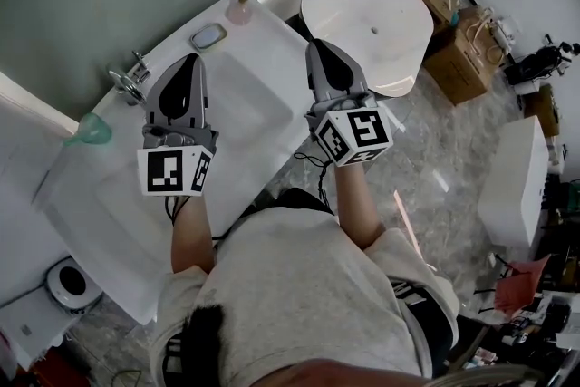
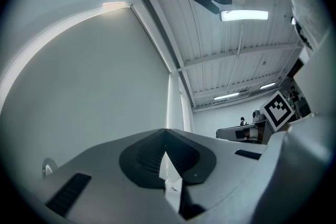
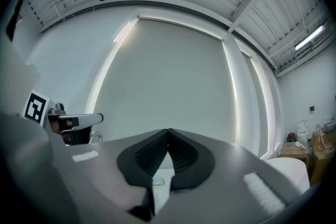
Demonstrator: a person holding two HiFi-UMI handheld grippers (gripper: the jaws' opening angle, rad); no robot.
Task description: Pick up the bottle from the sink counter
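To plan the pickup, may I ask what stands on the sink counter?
A bottle, a dish, a tap and a green item along its back edge; left tongs and right tongs cover parts of the counter.

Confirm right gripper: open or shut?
Shut. In its own view the right gripper shows its jaw tips meeting, with nothing between them. The bottle stands untouched.
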